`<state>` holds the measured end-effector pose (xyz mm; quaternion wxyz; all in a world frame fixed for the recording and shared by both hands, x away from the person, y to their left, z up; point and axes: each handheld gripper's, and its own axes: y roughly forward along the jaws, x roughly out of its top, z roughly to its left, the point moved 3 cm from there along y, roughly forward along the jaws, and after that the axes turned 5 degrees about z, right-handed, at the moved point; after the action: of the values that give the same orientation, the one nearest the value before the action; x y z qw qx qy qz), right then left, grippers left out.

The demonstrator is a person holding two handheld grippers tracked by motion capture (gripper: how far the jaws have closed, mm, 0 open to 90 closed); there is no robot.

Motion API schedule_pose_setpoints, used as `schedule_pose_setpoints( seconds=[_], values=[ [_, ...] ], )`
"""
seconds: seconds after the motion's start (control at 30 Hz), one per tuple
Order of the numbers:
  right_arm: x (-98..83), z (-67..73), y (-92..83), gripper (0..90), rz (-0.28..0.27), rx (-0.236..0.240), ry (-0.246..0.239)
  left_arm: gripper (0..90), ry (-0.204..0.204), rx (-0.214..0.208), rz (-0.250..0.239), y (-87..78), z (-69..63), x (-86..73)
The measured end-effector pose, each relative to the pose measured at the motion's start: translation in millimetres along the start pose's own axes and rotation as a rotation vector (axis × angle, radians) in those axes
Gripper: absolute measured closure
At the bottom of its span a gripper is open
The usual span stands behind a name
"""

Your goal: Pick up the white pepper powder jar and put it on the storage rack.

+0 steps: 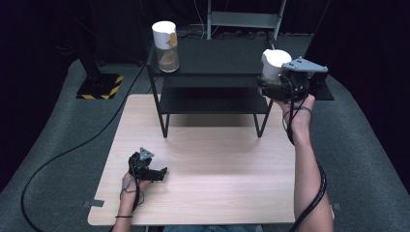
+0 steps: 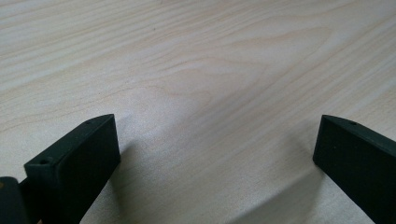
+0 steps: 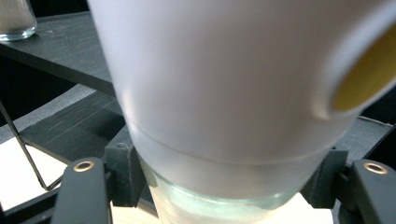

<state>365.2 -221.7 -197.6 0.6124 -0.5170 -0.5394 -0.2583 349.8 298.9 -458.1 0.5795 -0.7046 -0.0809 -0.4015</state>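
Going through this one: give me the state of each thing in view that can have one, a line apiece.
Left tool: open, nothing between the jaws, low over the table.
Right tool: shut on the held jar, raised beside the rack.
Held jar: white lid on, off the table, in the right tool.
Second jar: upright on the rack's top shelf, white lid on, partly filled.
Rack: standing on the table.

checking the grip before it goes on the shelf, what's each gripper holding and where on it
The right gripper is shut on a white-capped glass jar, jaws clamping its glass body just below the cap. The left gripper is open over the table, holding nothing.
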Motion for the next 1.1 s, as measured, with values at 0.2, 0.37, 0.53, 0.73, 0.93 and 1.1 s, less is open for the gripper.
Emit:
schedule_pose_setpoints(
  seconds=[0.2, 0.37, 0.53, 0.73, 0.93, 1.1],
  values=[
    [8.7, -1.7, 1.2, 29.9, -0.001, 0.007, 0.005, 0.5, -0.001, 0.000, -0.001, 0.0, 0.0, -0.1],
    [17.2, -4.7, 4.7, 29.9, 0.004, 0.011, 0.009, 0.5, -0.001, 0.000, 0.000, 0.0, 0.1, 0.0],
    [22.7, -6.0, 5.1, 29.9, -0.001, 0.007, 0.012, 0.5, -0.001, -0.001, 0.000, 0.0, 0.1, -0.1],
    [31.2, -7.2, 6.2, 29.9, 0.003, 0.002, 0.007, 0.5, 0.000, 0.000, 0.000, 0.0, 0.1, -0.1],
    [40.4, -10.2, 9.9, 29.9, 0.011, -0.009, 0.013, 0.5, -0.001, 0.000, 0.000, 0.0, 0.1, -0.1],
    [49.2, -12.9, 17.6, 29.9, 0.033, -0.014, 0.012, 0.5, -0.001, 0.000, 0.000, 0.0, 0.1, -0.1]
  ],
)
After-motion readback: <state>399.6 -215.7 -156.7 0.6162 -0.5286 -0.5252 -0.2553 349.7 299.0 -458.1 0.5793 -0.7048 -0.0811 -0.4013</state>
